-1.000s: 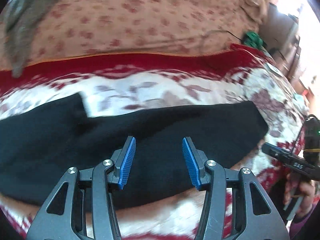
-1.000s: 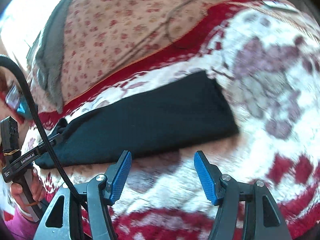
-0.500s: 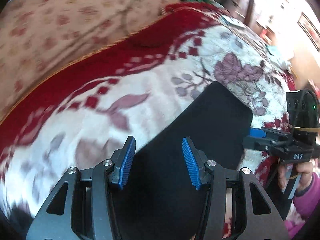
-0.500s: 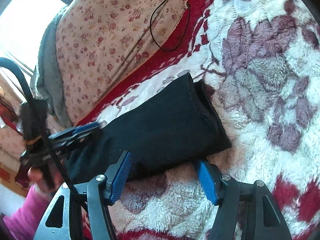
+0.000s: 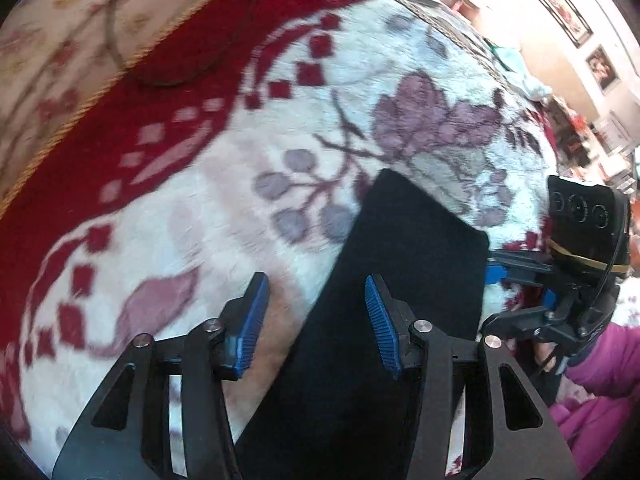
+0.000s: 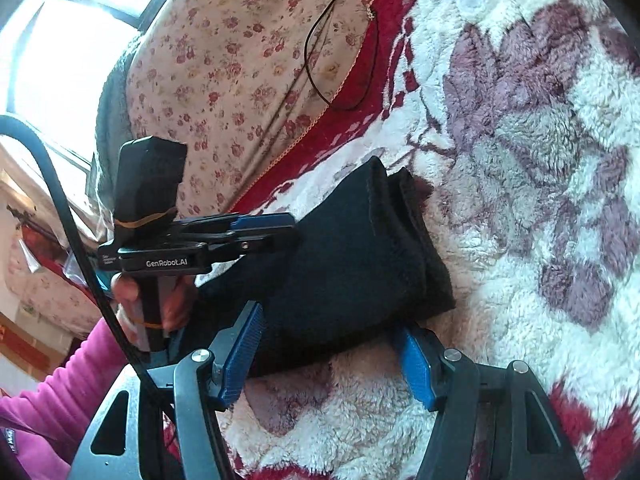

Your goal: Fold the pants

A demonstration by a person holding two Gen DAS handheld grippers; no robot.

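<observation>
The black pants [image 5: 400, 280] lie flat on a fluffy red-and-white floral blanket [image 5: 200, 208]. Their leg cuffs [image 6: 404, 248] lie stacked at the near end in the right wrist view. My left gripper [image 5: 316, 316] is open and hovers over the far long edge of the leg; one fingertip is above the blanket, the other above the fabric. My right gripper [image 6: 332, 352] is open, its jaws on either side of the near edge by the cuffs. Each gripper shows in the other's view, the left one [image 6: 260, 232] and the right one [image 5: 500, 272].
A beige floral cover [image 6: 240, 60] lies beyond the blanket's red border. A black cable loop [image 6: 340, 60] rests on it. A bright window [image 6: 60, 48] is at the far left. Shelves and wall pictures [image 5: 580, 40] stand past the bed's right side.
My left gripper has swung from the middle of the pants toward the cuff end. My right gripper has moved in from the bare blanket to the pants' near edge. Both stay open.
</observation>
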